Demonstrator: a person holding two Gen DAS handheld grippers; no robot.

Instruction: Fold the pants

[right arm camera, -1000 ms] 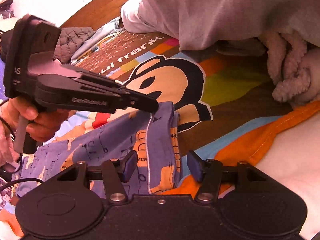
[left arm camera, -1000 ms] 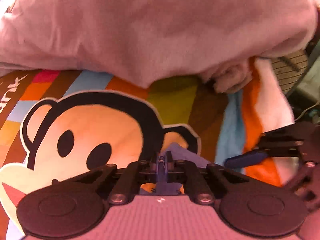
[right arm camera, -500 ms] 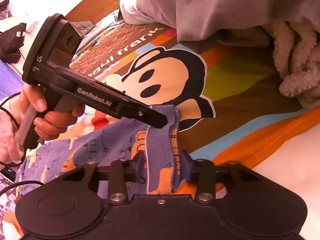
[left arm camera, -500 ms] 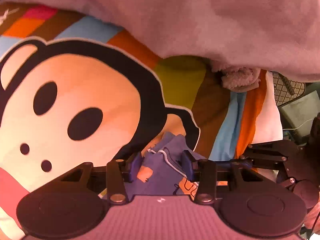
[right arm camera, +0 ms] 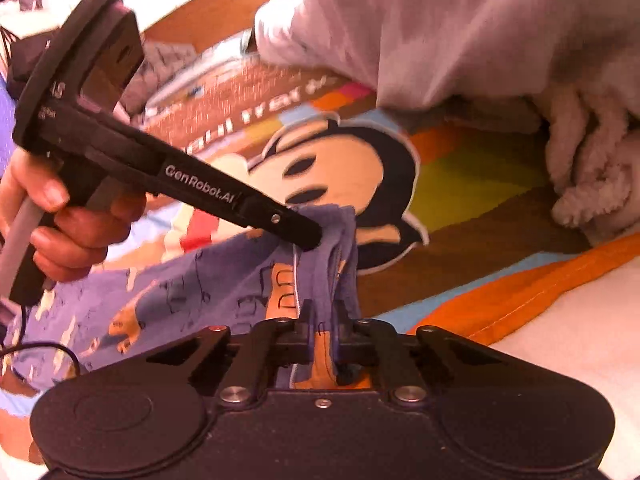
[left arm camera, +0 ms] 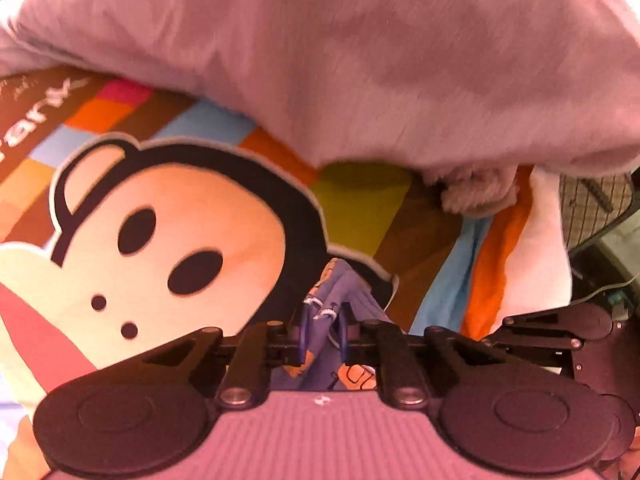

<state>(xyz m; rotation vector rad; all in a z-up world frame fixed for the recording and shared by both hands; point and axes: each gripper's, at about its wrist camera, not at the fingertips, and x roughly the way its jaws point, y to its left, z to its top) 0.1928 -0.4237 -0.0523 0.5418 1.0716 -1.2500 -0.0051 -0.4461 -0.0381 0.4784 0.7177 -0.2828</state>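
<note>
pants [right arm camera: 224, 292] bunched between both closing jaws

Pants [right arm camera: 168, 296] lie on blanket [right arm camera: 480, 280], before pillow [right arm camera: 460, 20].

Bright monkey-print blanket [right arm camera: 460, 184] under a heaped pale pink cover [left arm camera: 360, 60], wooden edge [right arm camera: 224, 8] beyond.

The pants [right arm camera: 168, 300] run off the right wrist view's left edge, their far end out of sight. A pale blanket [left arm camera: 360, 60] covers the top of the printed bedspread [left arm camera: 360, 200], and the bedspread lettering [right arm camera: 276, 108] is smeared by blur.
</note>
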